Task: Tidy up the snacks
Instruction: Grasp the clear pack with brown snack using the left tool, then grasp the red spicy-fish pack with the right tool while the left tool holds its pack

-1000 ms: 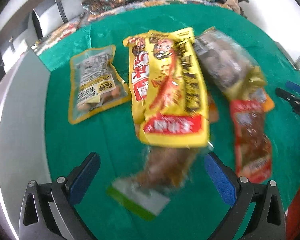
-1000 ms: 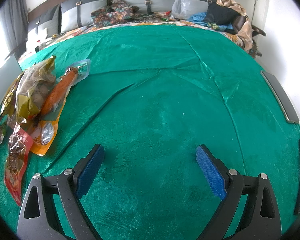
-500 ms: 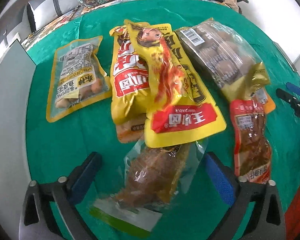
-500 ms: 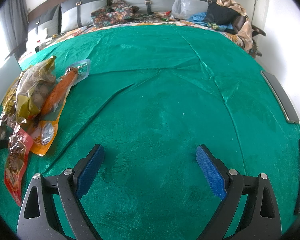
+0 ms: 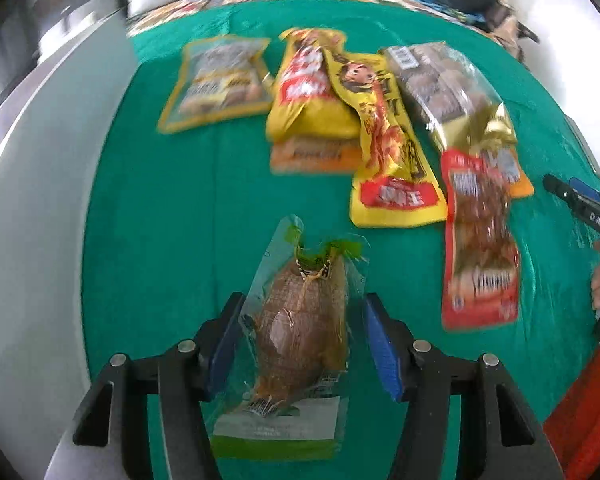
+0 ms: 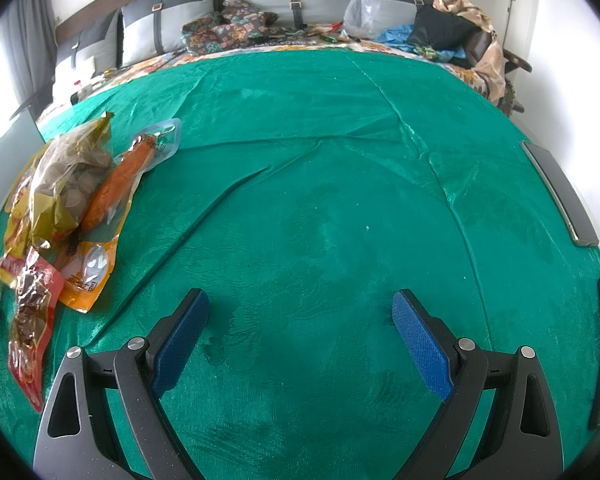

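- Since a second ago, your left tool (image 5: 300,344) has pulled the clear green-edged pouch (image 5: 300,328) clear of the pile; it was tucked under the yellow packs and now sits between your blue pads, well apart from the rest.
- Your left tool's pads press in against the pouch's film edges on both sides, so you are gripping it. I judge you took it across its width because the brown food inside makes a firm bulge there.
- Your right tool (image 6: 300,340) has not shifted: jaws wide apart, nothing between them, hovering over bare green cloth (image 6: 320,208) on the surface. That open stretch looks like the sorting space.
- Beyond the pouch, the pile lies ahead: a yellow pack with a cartoon figure (image 5: 392,148) overlaps a second yellow and red pack (image 5: 308,96), which lies on an orange pack (image 5: 312,156).
- A red pack (image 5: 480,240) lies just beside the yellow one, its top end under a clear bag with gold trim (image 5: 448,88).
- A yellow-edged clear pack (image 5: 216,84) lies alone at far left.
- Nothing blocks the pouch now. The layered packs will likely drag one another, so lift from the top.
- The bare grey edge of the surface (image 5: 28,240) is close on your left; keep the pouch on the cloth.
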Demonstrator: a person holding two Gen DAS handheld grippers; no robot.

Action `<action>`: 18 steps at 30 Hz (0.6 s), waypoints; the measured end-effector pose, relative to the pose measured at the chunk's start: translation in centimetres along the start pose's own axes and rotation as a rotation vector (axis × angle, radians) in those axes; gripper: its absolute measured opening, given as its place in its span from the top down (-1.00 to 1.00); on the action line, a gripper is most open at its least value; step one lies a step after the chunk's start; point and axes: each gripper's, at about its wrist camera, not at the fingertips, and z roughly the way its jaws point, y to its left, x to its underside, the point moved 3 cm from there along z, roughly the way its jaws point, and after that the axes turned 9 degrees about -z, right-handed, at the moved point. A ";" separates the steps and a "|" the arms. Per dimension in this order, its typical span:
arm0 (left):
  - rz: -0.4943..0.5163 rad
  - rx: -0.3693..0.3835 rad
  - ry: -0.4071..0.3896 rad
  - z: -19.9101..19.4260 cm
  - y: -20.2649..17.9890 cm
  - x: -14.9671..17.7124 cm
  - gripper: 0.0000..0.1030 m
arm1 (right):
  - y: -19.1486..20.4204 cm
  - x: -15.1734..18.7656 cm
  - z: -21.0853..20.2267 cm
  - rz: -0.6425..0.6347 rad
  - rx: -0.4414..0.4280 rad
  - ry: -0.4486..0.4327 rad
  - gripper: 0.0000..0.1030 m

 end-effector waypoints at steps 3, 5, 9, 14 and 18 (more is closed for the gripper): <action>-0.041 -0.008 -0.003 -0.6 0.6 1.7 -0.12 | 0.0 0.0 0.0 0.000 0.000 0.000 -0.85; -0.041 -0.019 -0.018 -0.8 0.8 2.6 -0.12 | 0.0 0.0 0.0 0.000 0.000 0.000 -0.84; -0.041 -0.027 -0.055 -0.9 0.7 2.6 -0.12 | 0.0 0.0 0.0 0.000 -0.001 -0.001 -0.85; -0.071 -0.024 -0.103 -1.3 0.9 3.5 -0.12 | 0.3 0.3 0.0 0.001 -0.015 -0.001 -0.89; -0.100 -0.024 -0.132 -1.7 1.1 3.8 -0.12 | 0.5 0.2 0.1 -0.004 -0.009 0.001 -0.89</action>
